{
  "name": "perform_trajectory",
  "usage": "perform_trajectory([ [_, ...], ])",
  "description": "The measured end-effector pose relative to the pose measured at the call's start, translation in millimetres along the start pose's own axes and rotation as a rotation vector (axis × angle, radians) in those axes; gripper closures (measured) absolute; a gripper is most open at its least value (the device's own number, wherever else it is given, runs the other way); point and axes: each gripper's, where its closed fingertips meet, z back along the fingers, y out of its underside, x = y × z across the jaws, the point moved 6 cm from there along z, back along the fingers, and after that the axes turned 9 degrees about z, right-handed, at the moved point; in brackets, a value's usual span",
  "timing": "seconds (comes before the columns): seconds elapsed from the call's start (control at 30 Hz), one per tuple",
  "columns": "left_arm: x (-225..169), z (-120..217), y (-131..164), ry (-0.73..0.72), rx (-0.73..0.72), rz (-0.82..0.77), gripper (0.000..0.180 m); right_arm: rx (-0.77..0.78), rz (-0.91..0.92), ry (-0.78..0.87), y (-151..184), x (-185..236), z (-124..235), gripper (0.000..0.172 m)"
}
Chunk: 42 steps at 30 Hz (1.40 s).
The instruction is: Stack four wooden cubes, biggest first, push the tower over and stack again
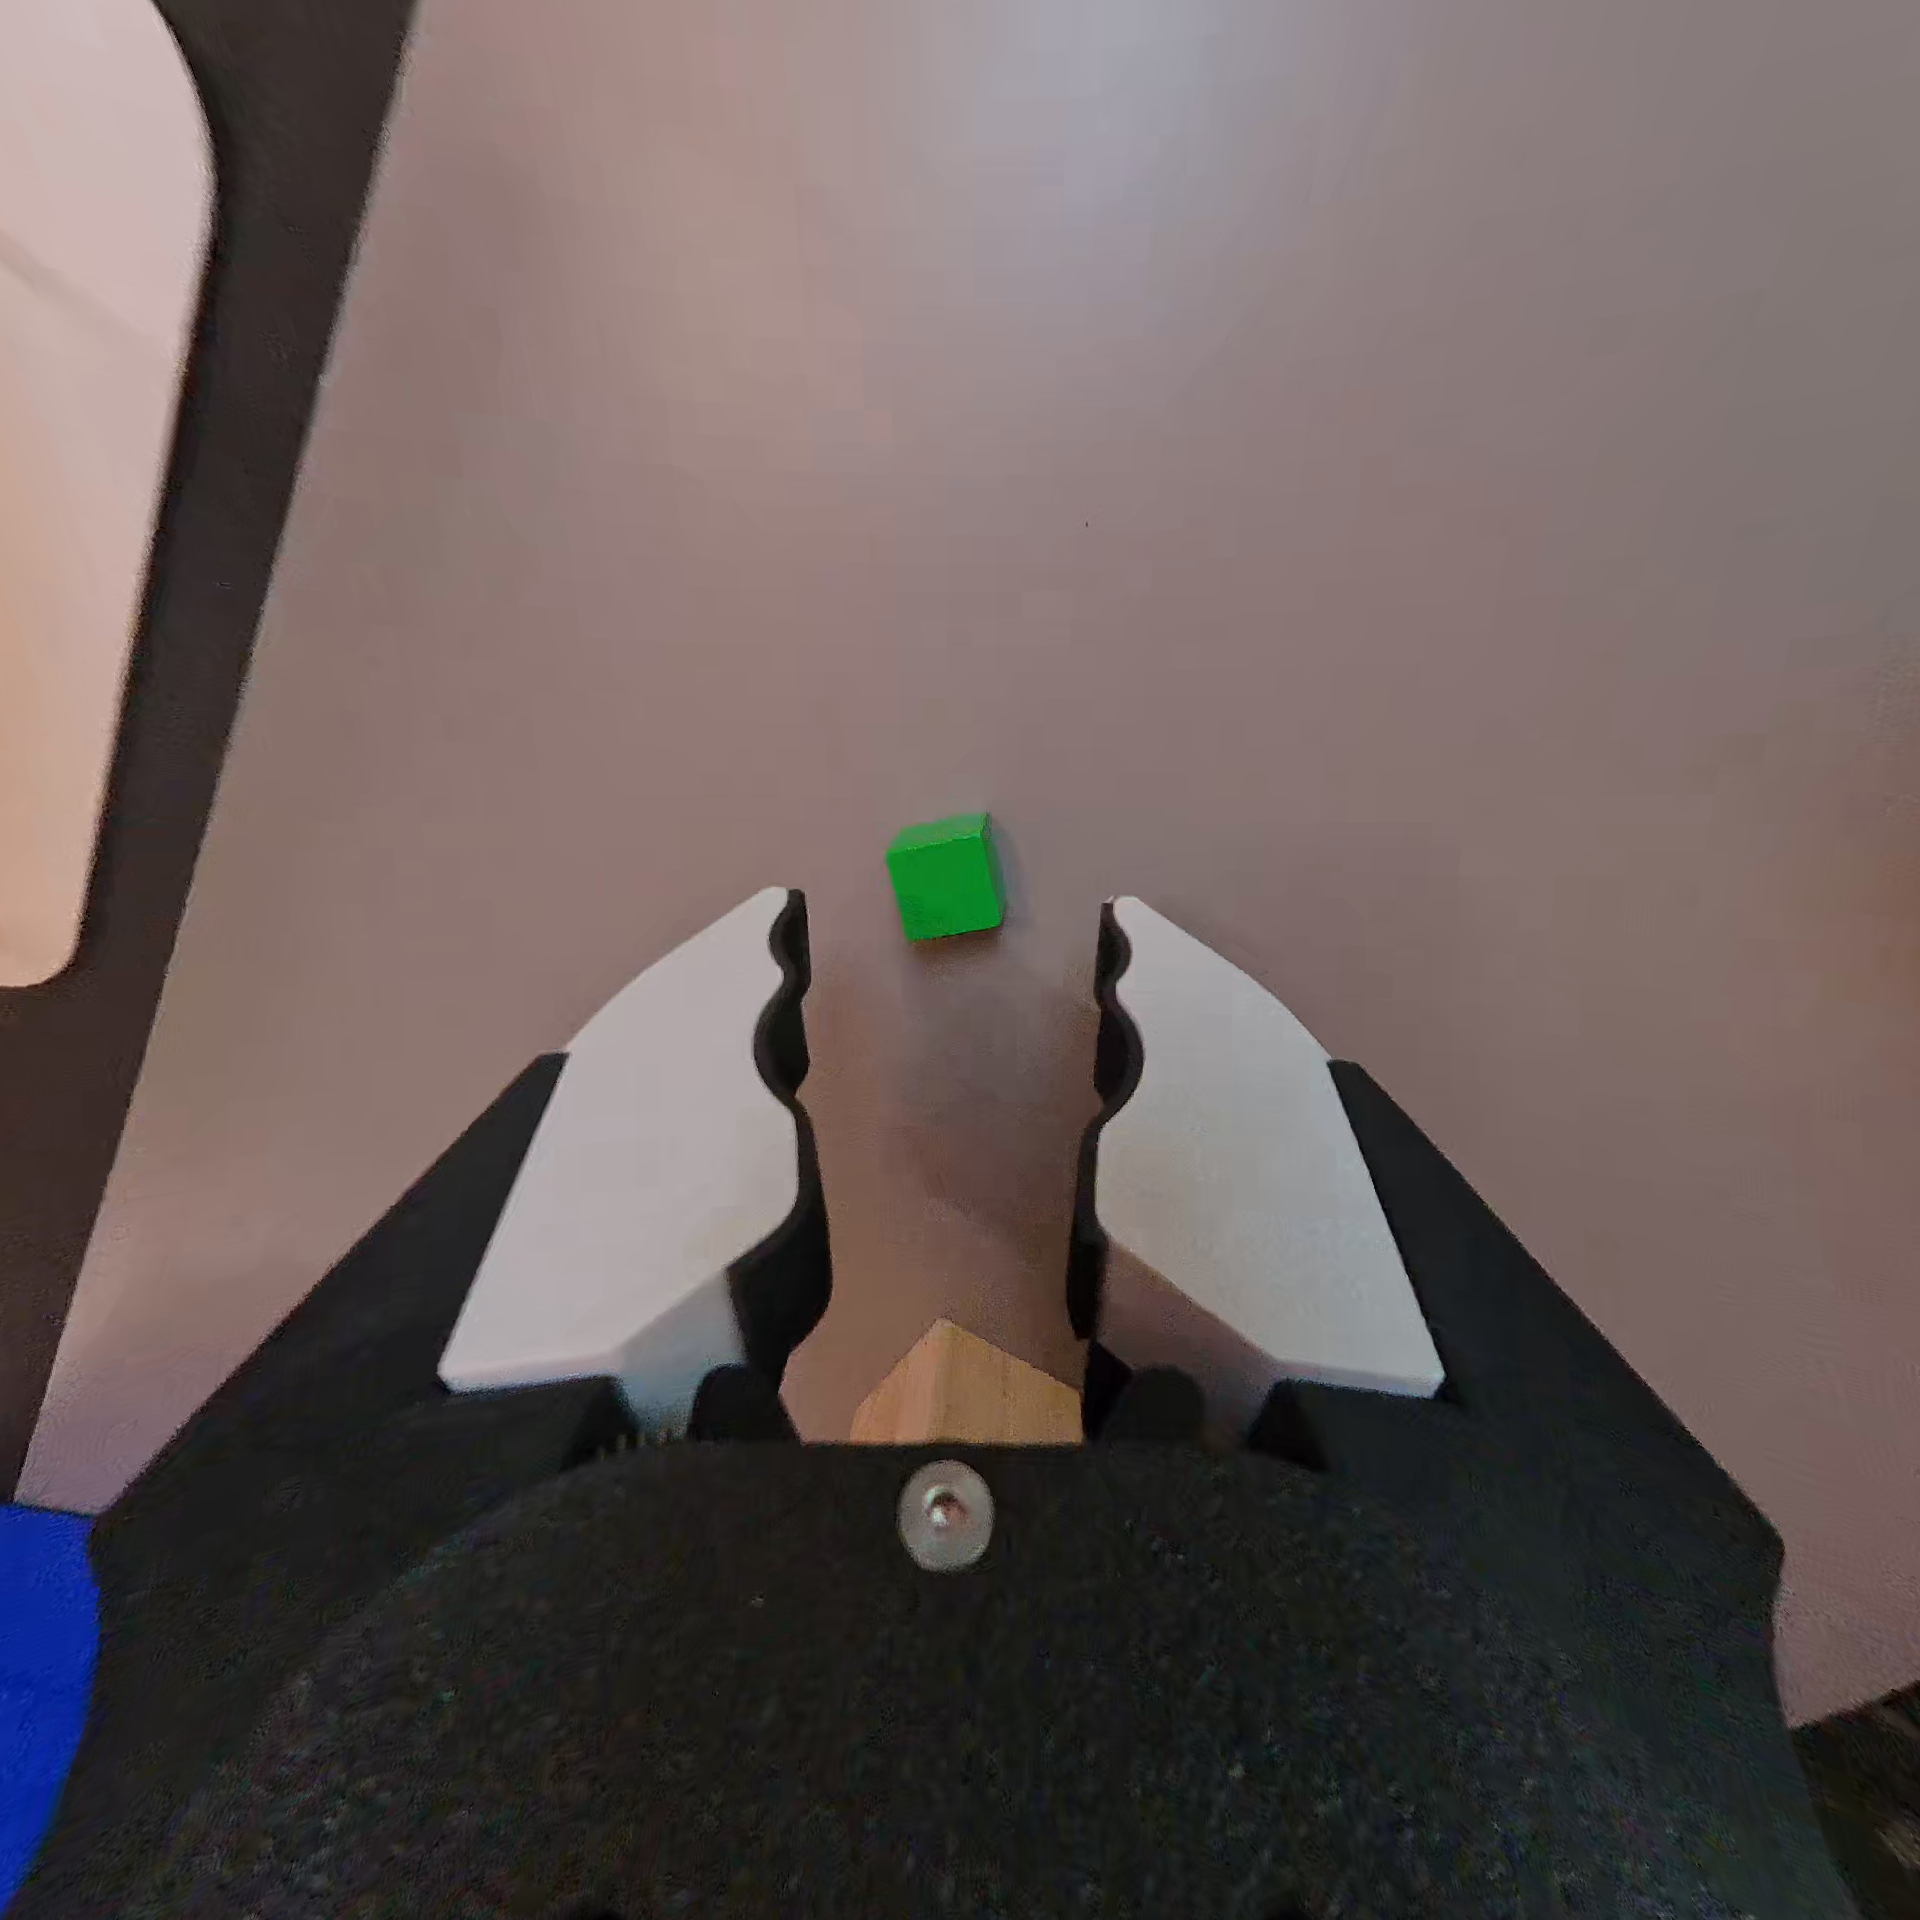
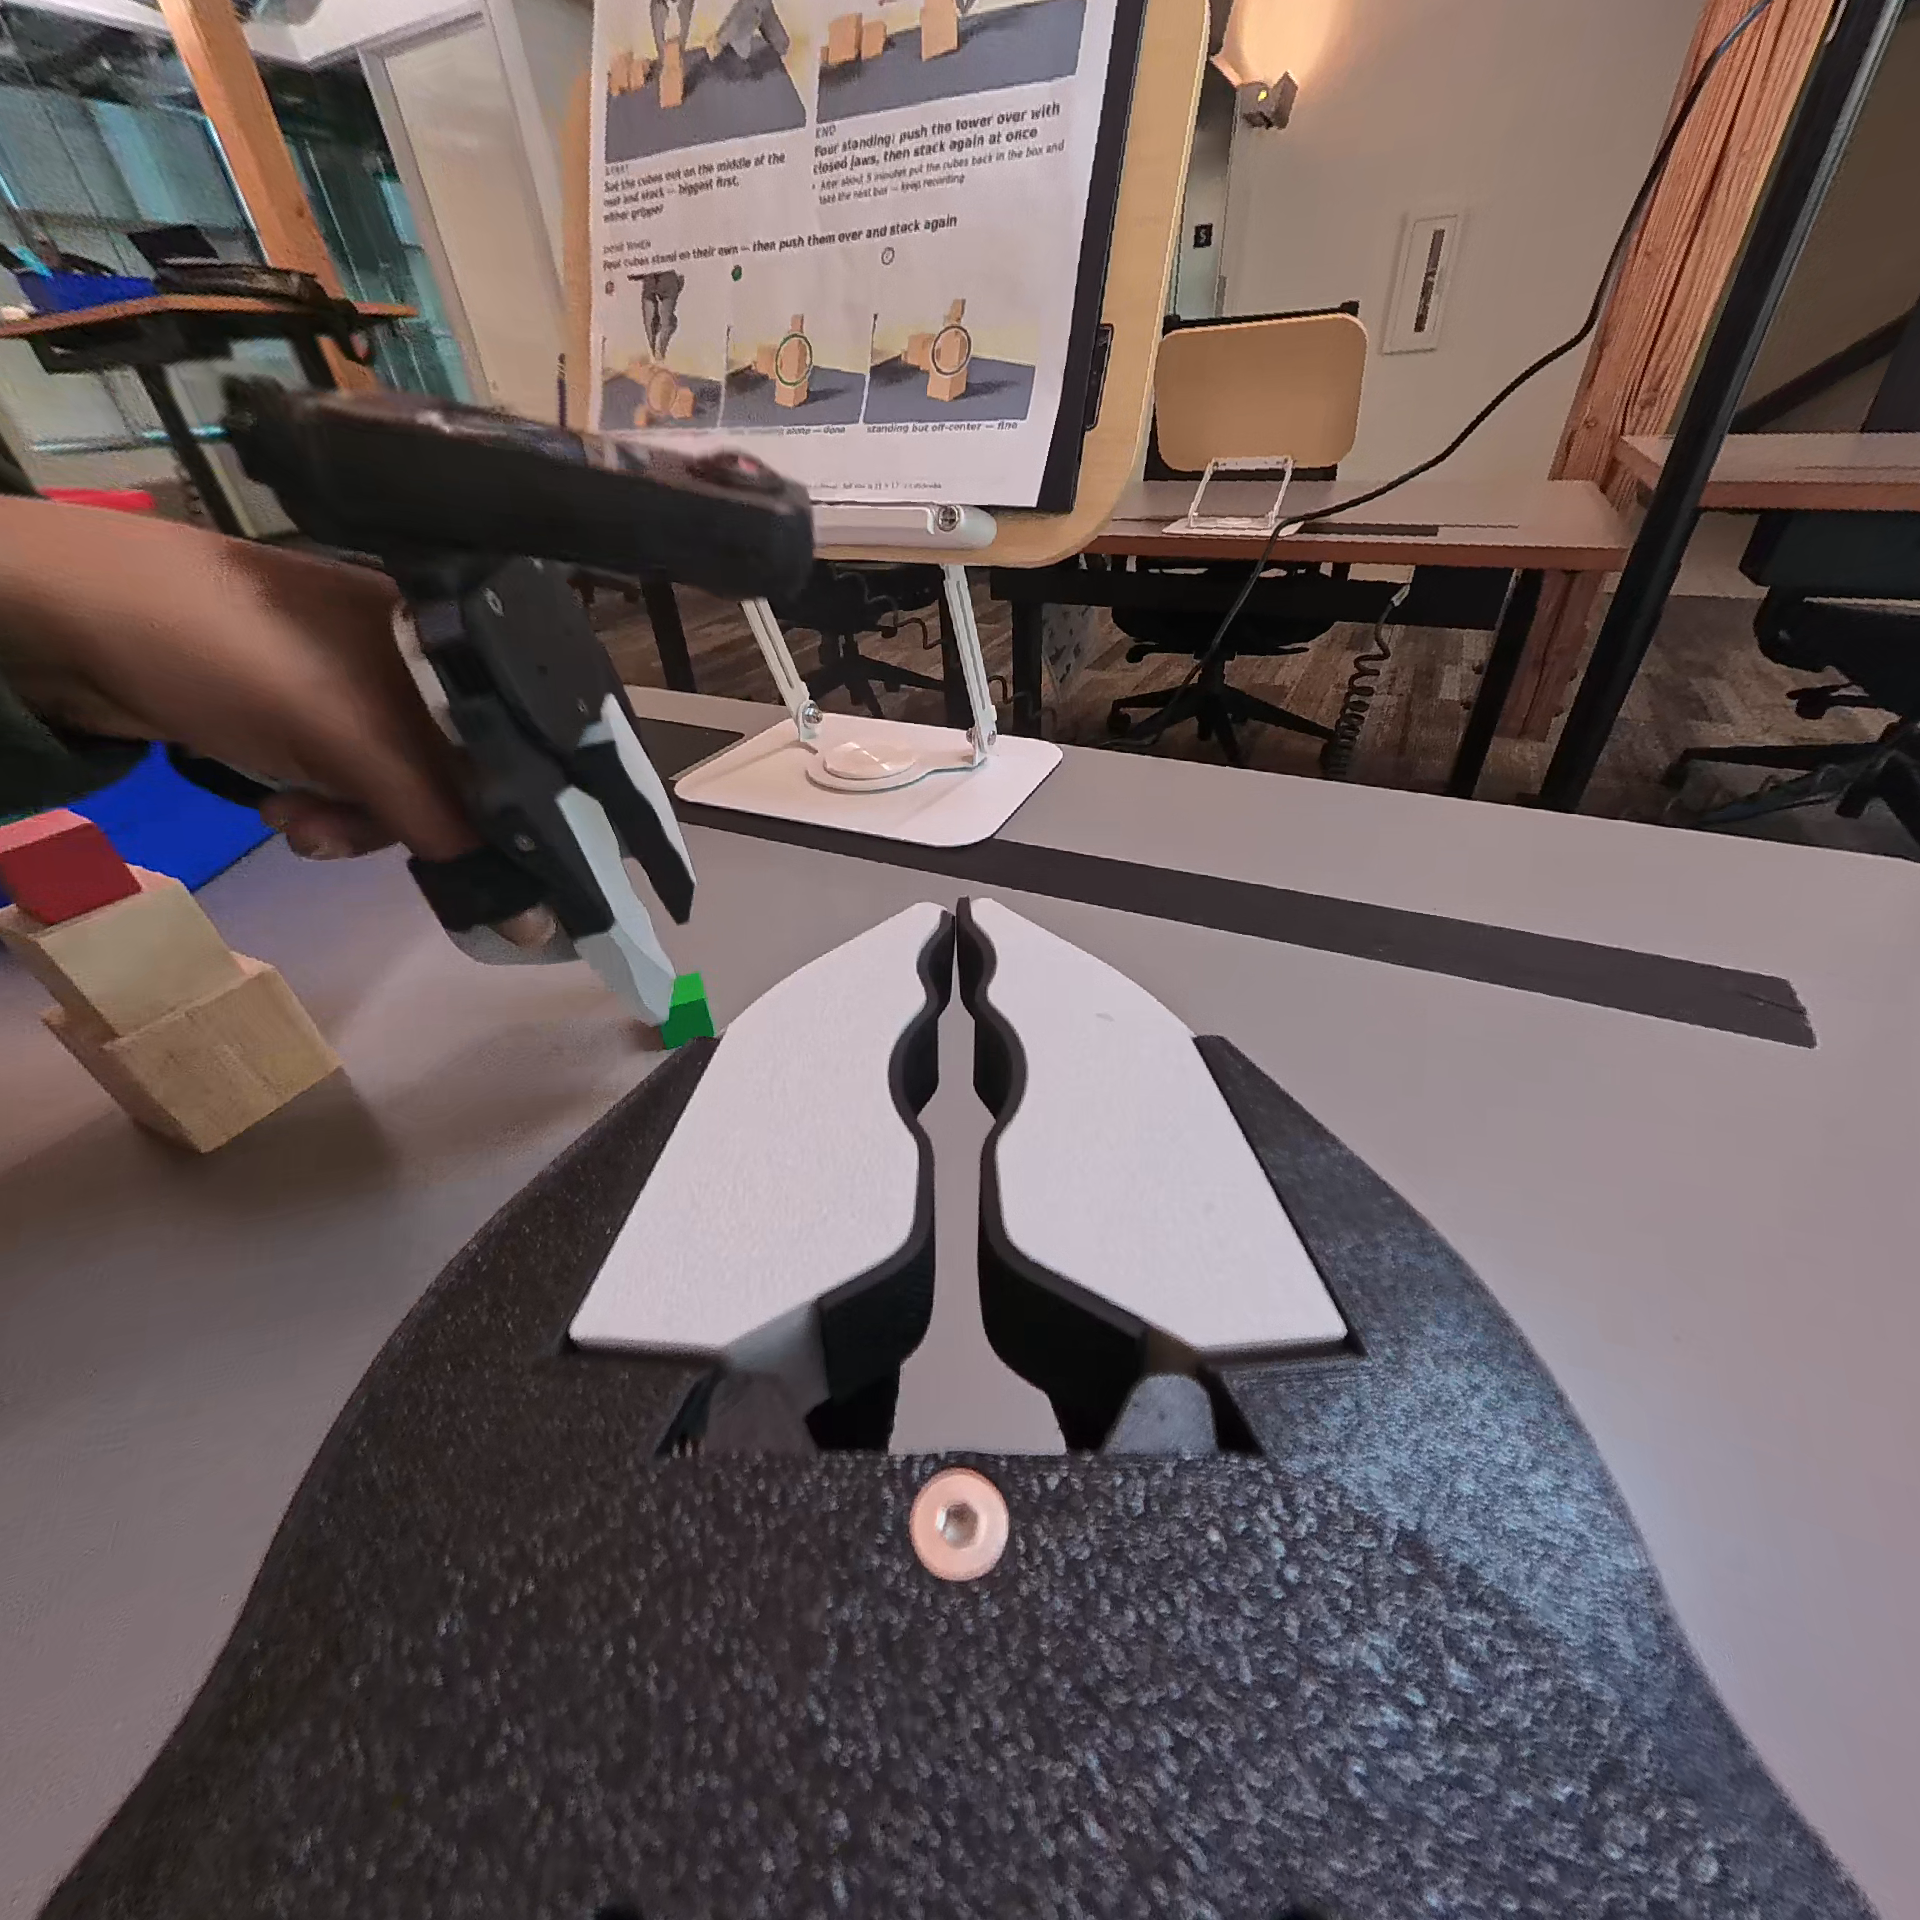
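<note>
Tongs on the left (image 1: 951, 904) released, fingers spread with nothing pinched; small green cube (image 1: 945, 878) sits on the grey desk (image 1: 1351, 520) just ahead of the tips and about centred in the gap, clear space to each pad in the wrist view. From the right side the left tongs (image 2: 665, 966) slope steeply down, held in a person's hand (image 2: 260, 707), with the nearer white finger (image 2: 623, 956) right at the green cube (image 2: 688, 1010); contact there cannot be told, the far finger stands off it. Spread looks wide enough to straddle the cube, which probably explains the low steep angle. Right tongs (image 2: 956, 914) clenched on nothing, pads meeting at the tips, held above bare desk well to the right of the cube. Farther left a stack of pale wooden blocks (image 2: 177, 1029) with a red block (image 2: 62, 868) on top, off-centre, blue patch (image 2: 177, 821) behind it. A pale wooden corner (image 1: 966, 1392) shows under the left tongs' base. Back of the desk: dark strip (image 2: 1351, 925), white stand base (image 2: 883, 779) carrying a board with a printed sheet (image 2: 831, 249). Chairs and other desks beyond.
</note>
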Motion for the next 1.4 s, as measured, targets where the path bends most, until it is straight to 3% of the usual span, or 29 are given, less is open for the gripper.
perform_trajectory([
  [0.17,3,-27,-1,-0.010,0.074,0.015,0.125,-0.007,0.000,0.005,-2,-2,1,0.171],
  [0.23,5,-34,-1,-0.033,0.090,0.018,0.138,-0.011,-0.003,0.008,-2,-3,2,0.171],
  [0.27,7,-35,0,-0.058,0.103,0.006,0.155,-0.011,-0.004,0.009,-2,-3,2,0.171],
  [0.33,6,-27,-3,-0.067,0.083,-0.015,0.158,-0.013,-0.006,0.011,-2,-4,2,0.171],
  [0.43,-5,11,-11,-0.004,0.003,-0.057,0.158,-0.015,-0.010,0.010,-2,-4,3,0.171],
  [0.53,-17,64,-7,0.076,-0.092,-0.205,0.158,-0.014,-0.008,0.008,-2,-4,3,0.171],
  [0.67,-14,123,25,0.096,-0.181,-0.433,0.158,-0.011,-0.008,0.008,-2,-4,3,0.171],
  [0.77,1,144,63,0.119,-0.141,-0.533,0.158,-0.012,-0.004,0.007,-2,-3,2,0.171],
  [0.9,26,145,112,0.142,-0.041,-0.594,0.158,-0.017,0.013,0.020,-3,-2,3,0.171],
  [1.03,40,133,140,0.175,-0.005,-0.585,0.158,-0.013,0.039,0.038,-3,-2,4,0.171],
  [1.4,39,115,152,0.163,0.024,-0.654,0.159,0.013,0.049,0.038,2,-1,1,0.171],
])
